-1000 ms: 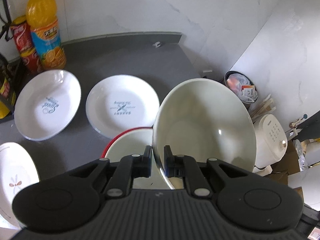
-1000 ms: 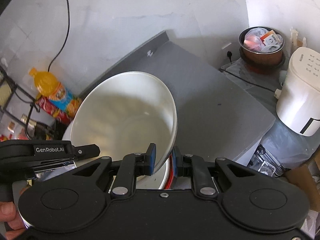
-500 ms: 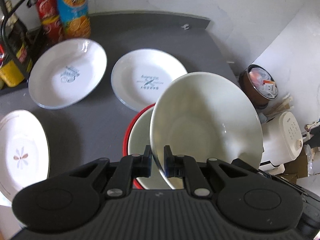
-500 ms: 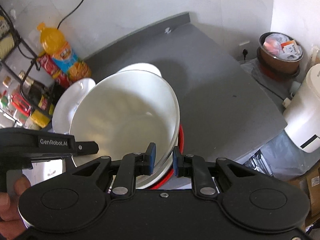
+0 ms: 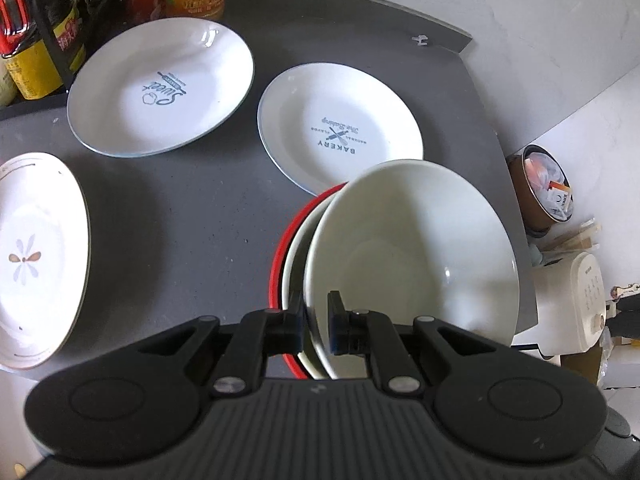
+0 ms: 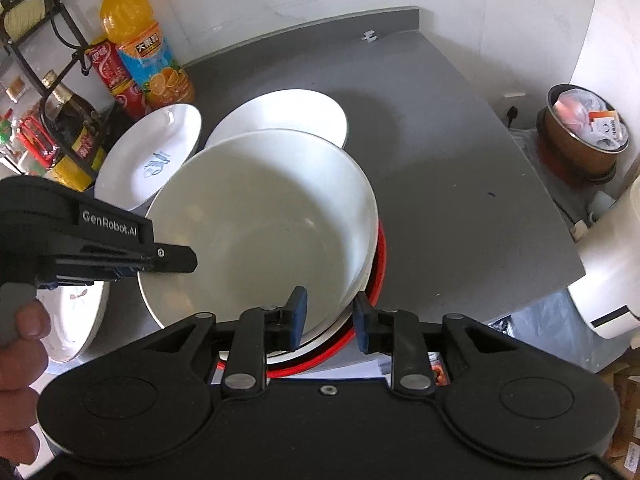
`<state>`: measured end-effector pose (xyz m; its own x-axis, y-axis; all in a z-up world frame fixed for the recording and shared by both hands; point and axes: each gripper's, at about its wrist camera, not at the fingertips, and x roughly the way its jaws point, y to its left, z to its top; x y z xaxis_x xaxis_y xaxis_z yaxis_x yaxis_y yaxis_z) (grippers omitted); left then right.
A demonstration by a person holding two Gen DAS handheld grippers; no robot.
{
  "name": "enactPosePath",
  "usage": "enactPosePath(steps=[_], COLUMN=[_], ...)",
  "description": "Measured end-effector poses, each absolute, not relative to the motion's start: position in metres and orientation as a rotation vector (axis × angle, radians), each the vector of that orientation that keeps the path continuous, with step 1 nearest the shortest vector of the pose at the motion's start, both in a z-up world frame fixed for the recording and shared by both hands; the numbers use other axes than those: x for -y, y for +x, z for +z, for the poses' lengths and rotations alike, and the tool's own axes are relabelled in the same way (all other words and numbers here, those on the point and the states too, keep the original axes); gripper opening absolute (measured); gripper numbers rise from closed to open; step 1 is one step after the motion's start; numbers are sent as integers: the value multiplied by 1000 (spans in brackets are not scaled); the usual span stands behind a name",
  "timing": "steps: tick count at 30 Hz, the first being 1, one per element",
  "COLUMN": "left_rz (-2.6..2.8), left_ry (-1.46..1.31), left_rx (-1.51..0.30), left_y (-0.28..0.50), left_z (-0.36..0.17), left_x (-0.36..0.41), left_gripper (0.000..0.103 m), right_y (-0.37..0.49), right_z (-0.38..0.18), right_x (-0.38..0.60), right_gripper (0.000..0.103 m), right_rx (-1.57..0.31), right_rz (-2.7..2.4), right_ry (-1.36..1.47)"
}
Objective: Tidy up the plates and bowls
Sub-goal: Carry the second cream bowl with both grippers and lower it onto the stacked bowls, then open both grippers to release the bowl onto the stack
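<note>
A large white bowl (image 5: 408, 248) rests tilted inside a cream bowl (image 5: 294, 268) nested in a red-rimmed bowl (image 5: 279, 256) at the grey counter's near right. My left gripper (image 5: 314, 320) is shut on the white bowl's near rim. In the right wrist view the white bowl (image 6: 260, 224) has my left gripper (image 6: 184, 259) on its left rim. My right gripper (image 6: 330, 314) straddles the near-right rim; its jaws are opening, and its pads stand off the rim. Two white printed plates (image 5: 160, 84) (image 5: 340, 124) and a flower plate (image 5: 36, 256) lie flat.
An orange juice bottle (image 6: 140, 40), a red can (image 6: 116, 76) and sauce bottles (image 5: 36, 40) in a wire rack stand at the back left. The counter's edge (image 5: 516, 216) drops off right of the bowls. Below it stand a full bin (image 6: 584, 128) and a white appliance (image 5: 576, 300).
Both grippers came down with the white bowl, which now sits in the red-rimmed stack. My right gripper's jaws have spread away from the rim. My left grip is unchanged.
</note>
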<state>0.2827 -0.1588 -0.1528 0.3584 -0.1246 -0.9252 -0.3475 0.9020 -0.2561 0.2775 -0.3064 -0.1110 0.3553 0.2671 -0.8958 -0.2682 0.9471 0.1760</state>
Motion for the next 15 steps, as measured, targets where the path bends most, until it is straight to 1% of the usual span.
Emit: enactPosePath(steps=[3,5,10,11,13,15], left_rz=[152,152,158,169,199,206], left_ry=[-475,-479,-506,-509,-499,-501], left_rx=[-1207,-1207,-1209,-1208,-1203,-1175], left_y=[282,282,281,280,279,274], left_z=[-151,-149,-148,-146,-142,-136], left_x=[156,156,154,153,150,149], left_gripper=[11,14,15,17,33,40], right_y=[275,269,265,264,262,259], right_z=[-110,-107,-99,-98,-95,-92], right_x=[309,312,316,317,318,319], right_gripper=[29,30,30,30,30,30], right_rx=[-1160,-1144,-1120,-1116,-1108,-1095], right_rz=[359,374,381,385,392,397], right_ry=[10,5,4,11,27,46])
